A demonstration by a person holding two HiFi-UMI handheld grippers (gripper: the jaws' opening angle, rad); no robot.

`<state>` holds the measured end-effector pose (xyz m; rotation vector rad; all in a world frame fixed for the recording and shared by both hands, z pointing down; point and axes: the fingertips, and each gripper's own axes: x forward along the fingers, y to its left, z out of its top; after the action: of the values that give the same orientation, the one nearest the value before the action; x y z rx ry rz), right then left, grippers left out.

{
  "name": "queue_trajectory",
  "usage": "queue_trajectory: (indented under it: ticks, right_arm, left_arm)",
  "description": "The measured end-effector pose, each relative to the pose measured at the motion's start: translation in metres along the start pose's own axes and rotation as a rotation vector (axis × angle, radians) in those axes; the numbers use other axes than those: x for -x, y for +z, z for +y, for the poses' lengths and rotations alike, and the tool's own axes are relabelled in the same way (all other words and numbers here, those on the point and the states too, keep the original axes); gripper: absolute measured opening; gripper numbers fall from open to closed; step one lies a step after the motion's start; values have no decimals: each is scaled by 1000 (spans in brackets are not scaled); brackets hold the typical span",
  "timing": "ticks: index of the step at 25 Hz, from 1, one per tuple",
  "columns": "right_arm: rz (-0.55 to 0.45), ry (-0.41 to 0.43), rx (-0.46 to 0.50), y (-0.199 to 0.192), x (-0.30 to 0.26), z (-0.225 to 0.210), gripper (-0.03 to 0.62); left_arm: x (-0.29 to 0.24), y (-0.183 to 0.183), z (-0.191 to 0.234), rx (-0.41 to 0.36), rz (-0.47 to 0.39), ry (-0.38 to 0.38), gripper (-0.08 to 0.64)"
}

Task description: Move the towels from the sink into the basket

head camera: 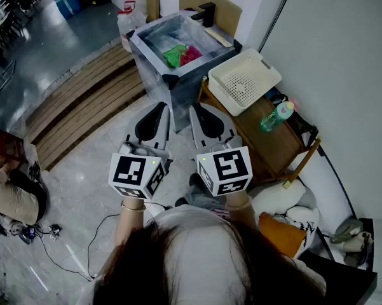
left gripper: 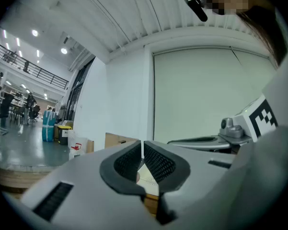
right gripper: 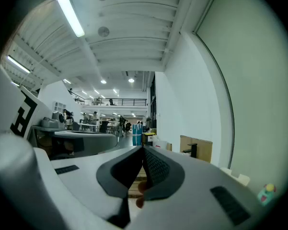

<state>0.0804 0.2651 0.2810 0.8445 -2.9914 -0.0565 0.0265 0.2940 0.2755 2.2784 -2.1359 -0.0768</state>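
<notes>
1. Green towel (head camera: 174, 56) and pink towel (head camera: 191, 54), bunched and touching, low inside the sink (head camera: 147, 51), toward its right half and well below the rim.
2. Raised pale rim on all four sides of the sink. Black faucet (head camera: 207, 13) standing at the far edge. Basin open from above.
3. Just beside the sink's near-right corner: cream basket (head camera: 244, 80), mouth up, perforated bottom in full view, resting on a wooden desk (head camera: 276, 146). On the same desk, on the basket's side away from the sink: a green bottle (head camera: 277, 115) lying down.
4. Left of the sink: a plank platform (head camera: 82, 100) running along that side, then open grey floor (head camera: 82, 189). Right of the sink, past the desk: a white wall (head camera: 343, 56) closing that side in.
5. Nearer than the sink and well apart from it, over bare floor: left claw (head camera: 159, 108) (left gripper: 143, 153) pressed together pad to pad, and right claw (head camera: 196, 110) (right gripper: 144, 158) likewise pressed together. Held level, side by side with a narrow gap between, tips aimed toward the sink's near edge.
</notes>
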Motion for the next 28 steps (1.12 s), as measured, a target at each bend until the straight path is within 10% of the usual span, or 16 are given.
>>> queue_trajectory:
  ticks: [28]
  right_arm:
    - [66,110,-69,-42,-104,-127,26]
  left_arm:
    - [-151,-31,34,22,82,61,11]
